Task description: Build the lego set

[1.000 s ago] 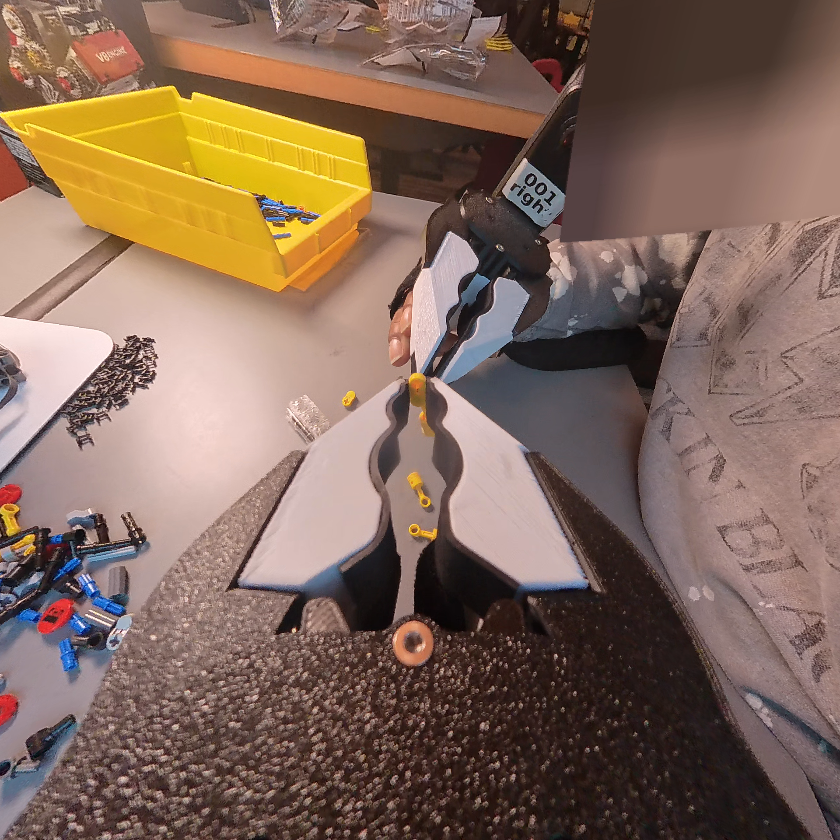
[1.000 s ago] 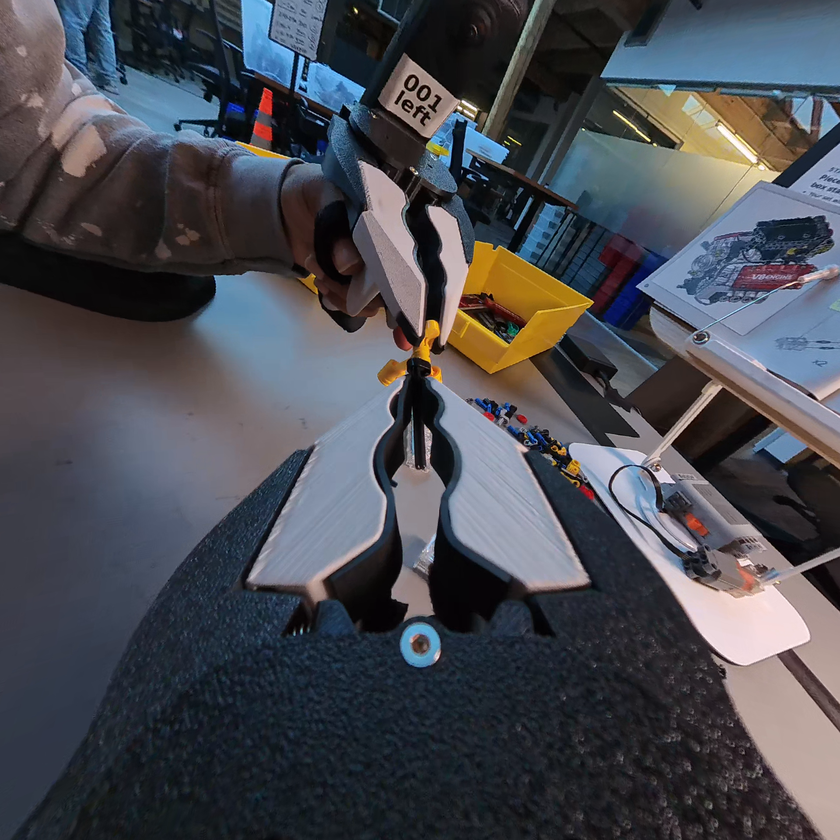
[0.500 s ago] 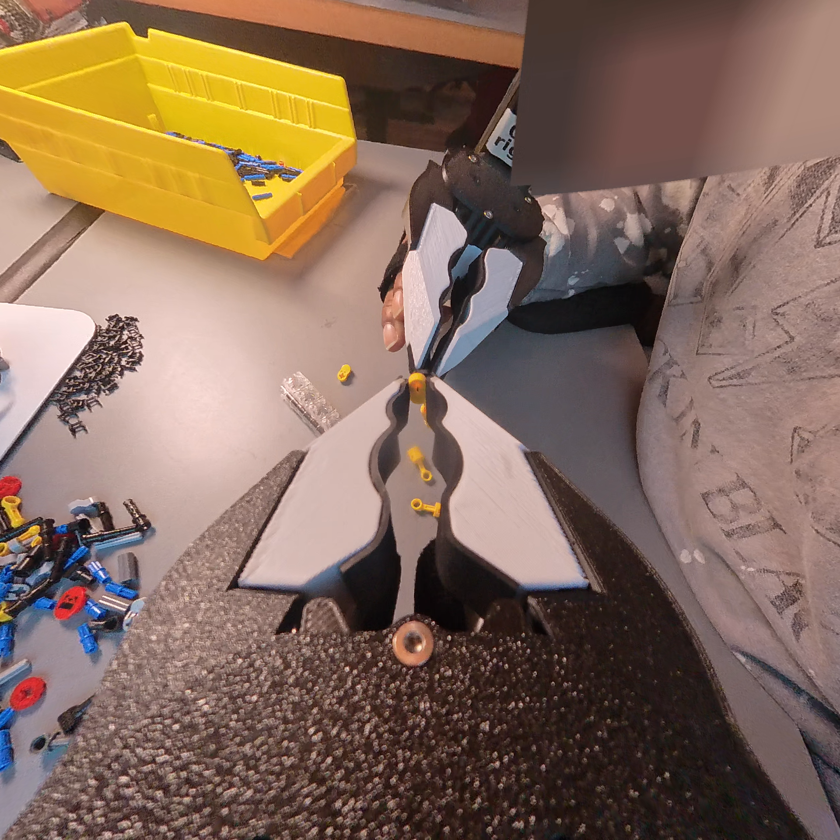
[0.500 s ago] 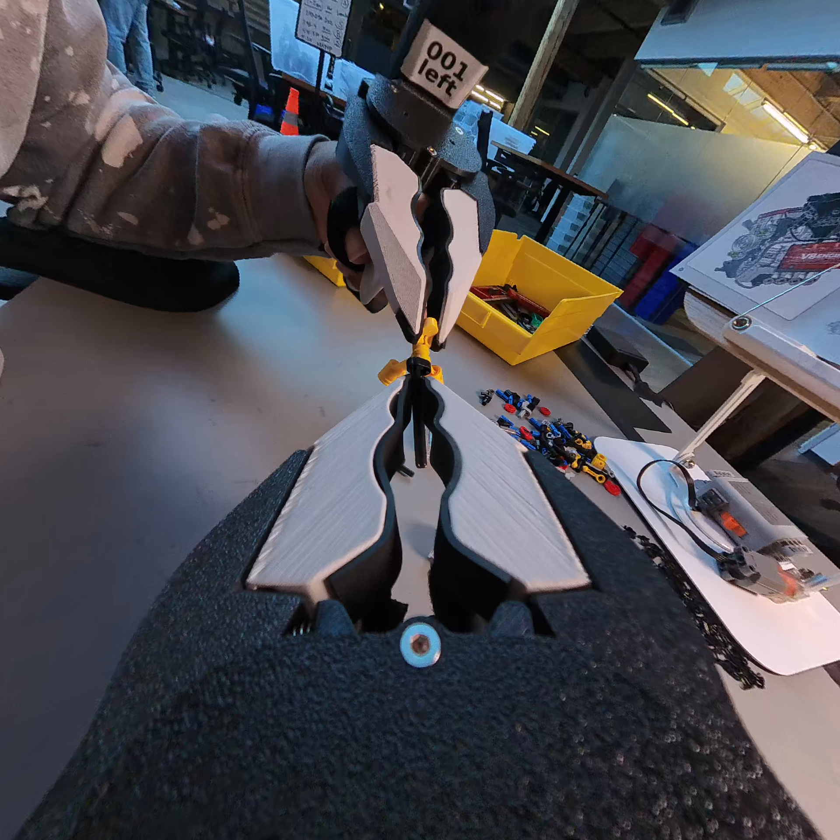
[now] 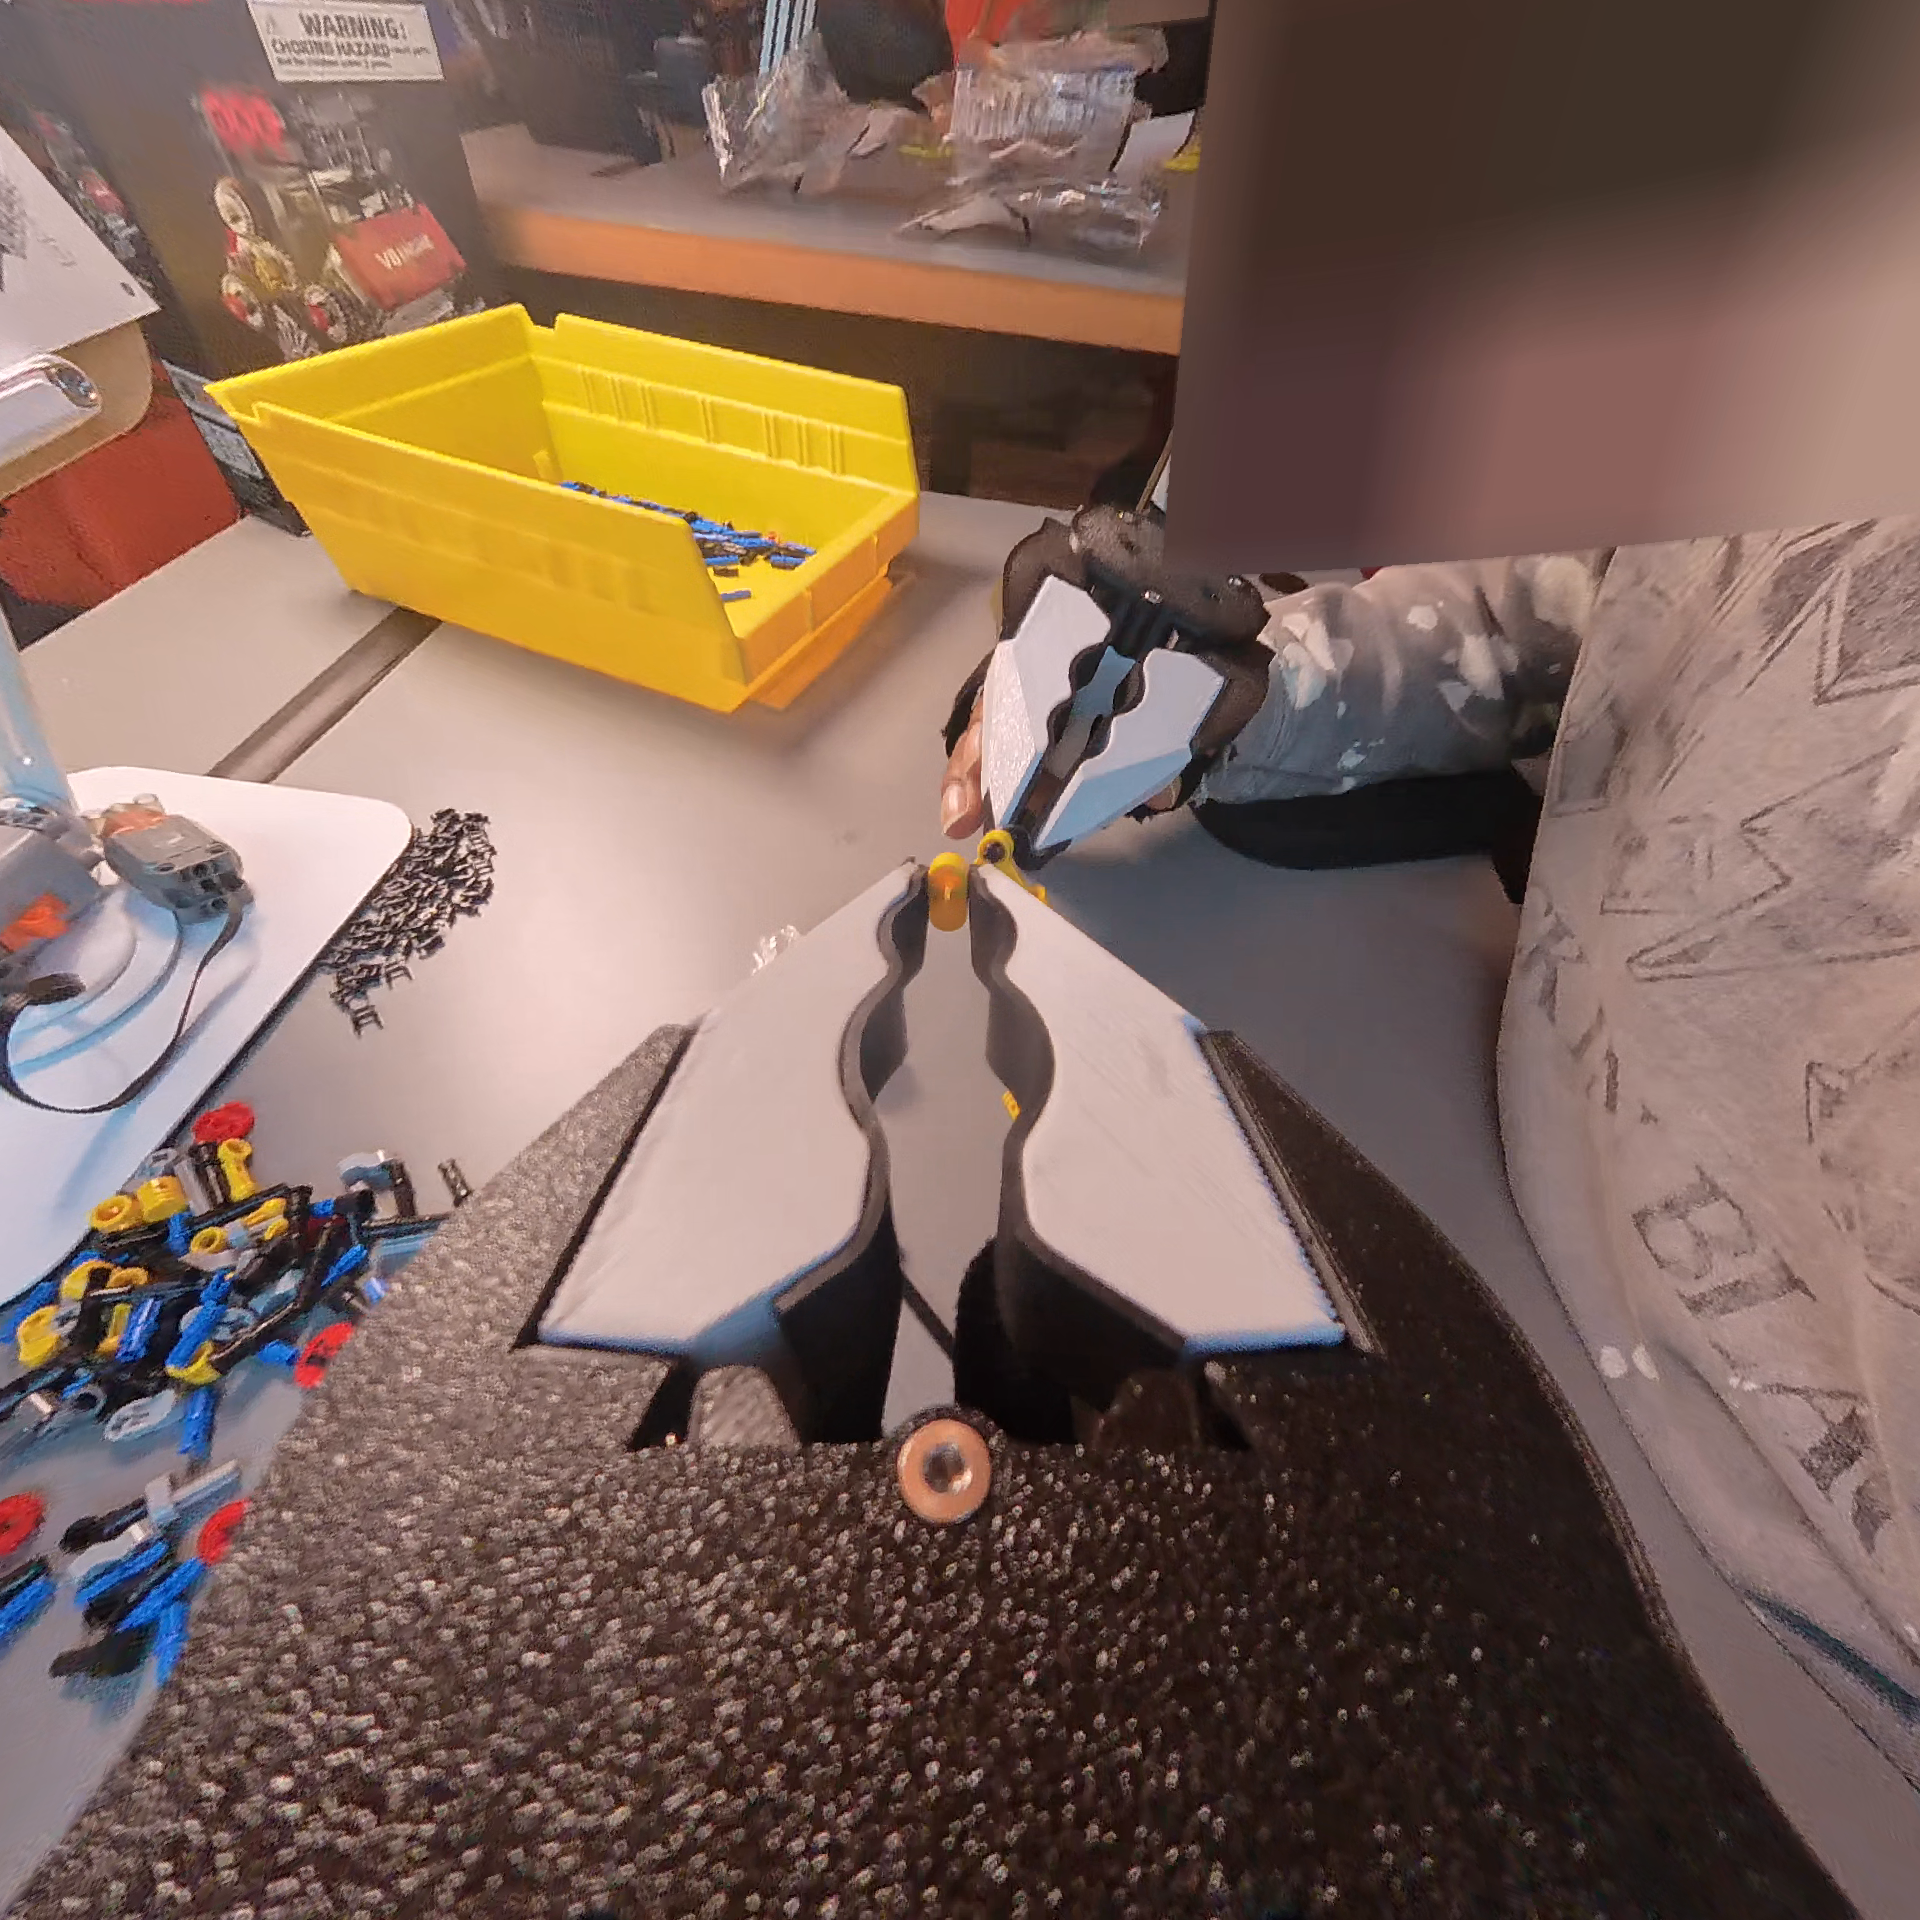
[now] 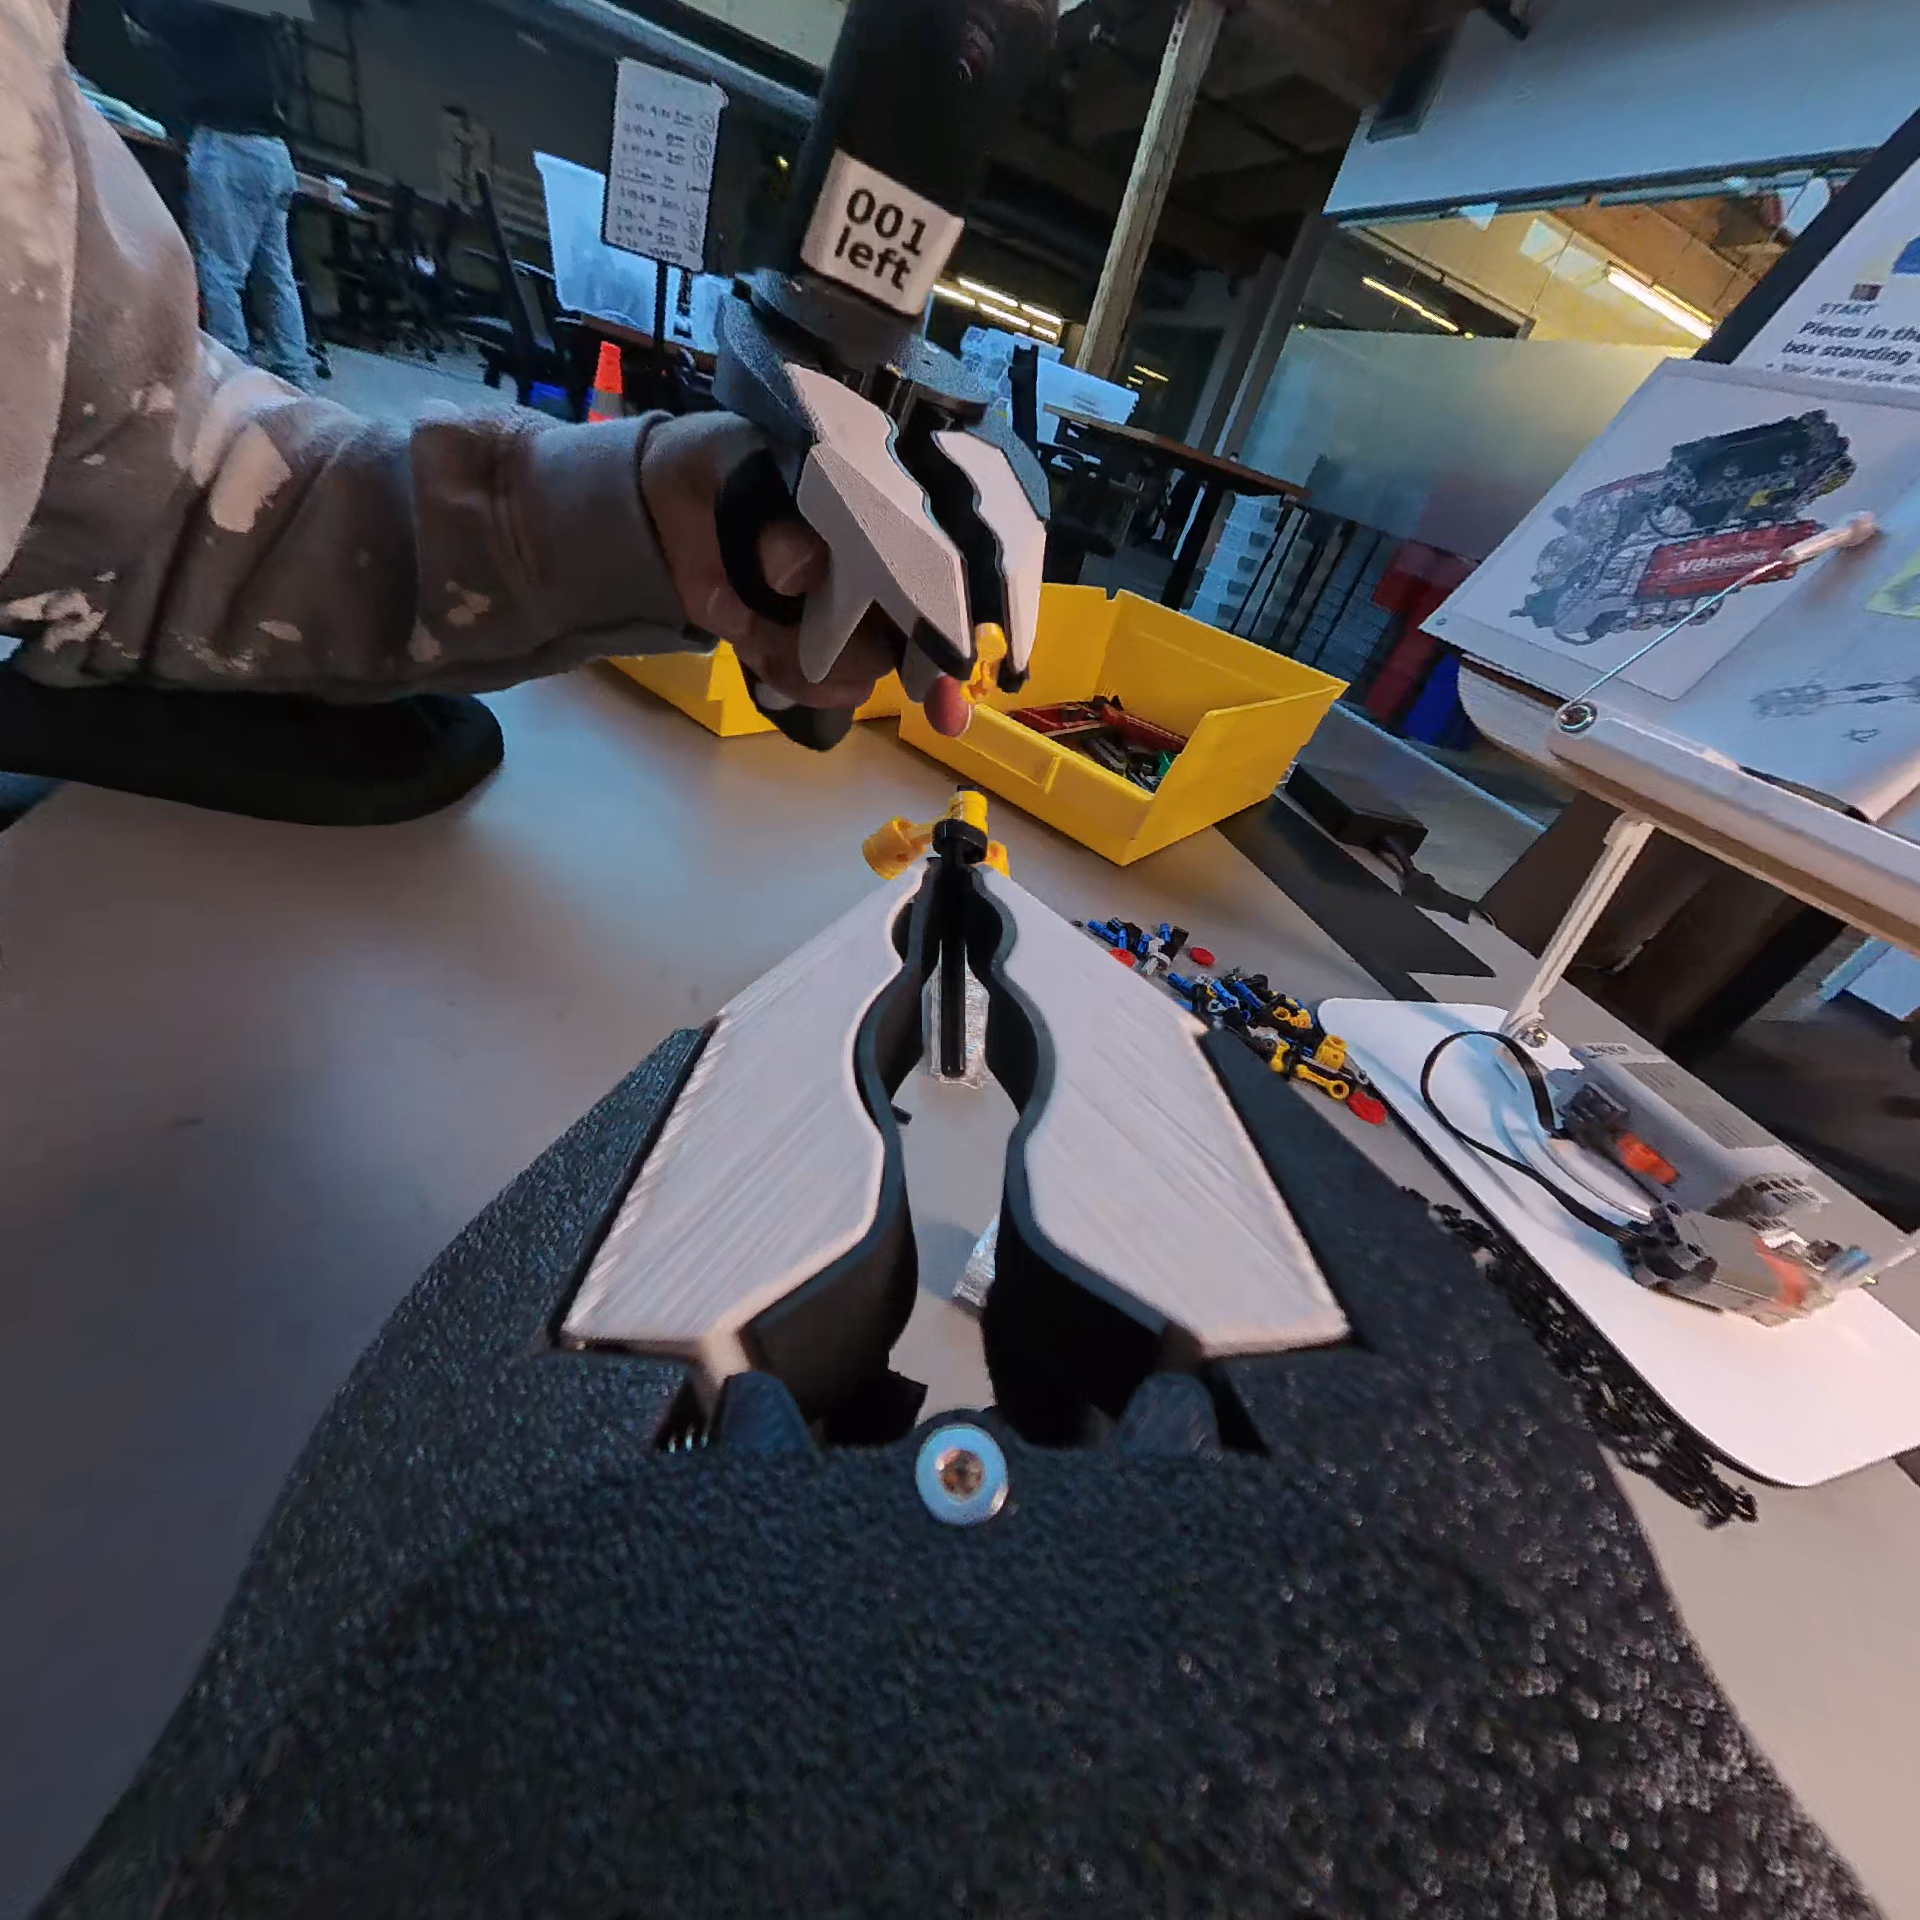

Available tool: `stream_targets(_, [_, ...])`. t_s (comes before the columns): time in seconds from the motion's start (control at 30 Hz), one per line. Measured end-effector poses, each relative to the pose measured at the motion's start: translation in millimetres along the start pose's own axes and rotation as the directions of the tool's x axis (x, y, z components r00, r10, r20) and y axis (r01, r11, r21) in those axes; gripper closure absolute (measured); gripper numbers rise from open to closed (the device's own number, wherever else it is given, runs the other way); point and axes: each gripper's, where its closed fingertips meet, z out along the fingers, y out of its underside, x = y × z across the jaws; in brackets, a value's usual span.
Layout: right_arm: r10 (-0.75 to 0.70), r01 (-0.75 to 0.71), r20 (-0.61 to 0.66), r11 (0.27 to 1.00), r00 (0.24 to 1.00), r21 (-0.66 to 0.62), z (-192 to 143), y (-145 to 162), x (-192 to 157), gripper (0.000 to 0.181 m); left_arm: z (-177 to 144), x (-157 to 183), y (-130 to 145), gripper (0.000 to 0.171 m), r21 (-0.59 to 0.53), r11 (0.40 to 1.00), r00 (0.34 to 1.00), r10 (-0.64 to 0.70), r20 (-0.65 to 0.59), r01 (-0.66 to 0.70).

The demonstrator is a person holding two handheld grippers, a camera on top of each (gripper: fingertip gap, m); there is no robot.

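My left gripper (image 5: 948, 881) is shut on a small yellow connector (image 5: 945, 902) at its tips. From the right wrist view it hangs tips-down above the table (image 6: 985, 665), the yellow connector (image 6: 983, 652) pinched between its fingers. My right gripper (image 6: 951, 878) is shut on a black axle (image 6: 948, 977) that carries yellow connectors (image 6: 902, 836) at its far end. In the left wrist view the right gripper (image 5: 1013, 844) sits just right of my left tips, with the axle end (image 5: 997, 850) close to the held connector but apart from it.
A yellow bin (image 5: 582, 540) with blue and black parts stands back left. A heap of small coloured parts (image 5: 187, 1278), a pile of black pins (image 5: 416, 914) and a white plate with a motor (image 5: 260, 862) lie left. A person's torso (image 5: 1714, 1039) fills the right. An instruction stand (image 6: 1714, 582) stands right. Tip to tip, the grippers are about 5 centimeters apart.
The two grippers have drawn apart. The left gripper lifted up and away with its yellow connector, which earlier touched the axle end held by the right gripper.
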Motion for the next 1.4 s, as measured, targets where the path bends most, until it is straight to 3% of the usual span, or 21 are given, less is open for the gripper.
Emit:
stream_targets(0.17, [0.068,-0.069,0.010,0.996,0.998,0.050,-2.4,-8.5,3.5,0.177,5.7,7.0,-2.4,0.164,0.044,0.996,0.997,0.076,0.001,-0.076])
stream_targets(0.27, [0.105,-0.108,0.054,0.993,0.993,0.046,-3.4,-8.9,-1.1,0.177,9.2,13.3,-3.6,0.164,0.038,0.980,0.980,0.194,0.033,-0.196])
stream_targets(0.5, [0.246,-0.261,0.251,0.965,0.936,0.028,-4.6,-21.0,-28.1,0.177,8.2,48.8,-15.8,0.164,0.115,0.879,0.885,0.465,0.002,-0.462])
stream_targets(0.67, [0.280,-0.301,0.305,0.953,0.910,0.024,-5.2,-28.1,-37.6,0.177,8.5,57.4,-7.5,0.164,0.026,0.819,0.818,0.574,-0.047,-0.573])
stream_targets(0.9, [0.276,-0.301,0.311,0.953,0.909,0.033,-6.4,-34.3,-39.5,0.177,10.2,61.2,-4.8,0.164,-0.028,0.795,0.793,0.601,-0.098,-0.606])
stream_targets(1.4, [0.290,-0.325,0.337,0.944,0.896,0.052,-12.1,-45.3,-40.0,0.177,13.0,67.1,-17.2,0.164,0.012,0.791,0.782,0.606,-0.142,-0.611])
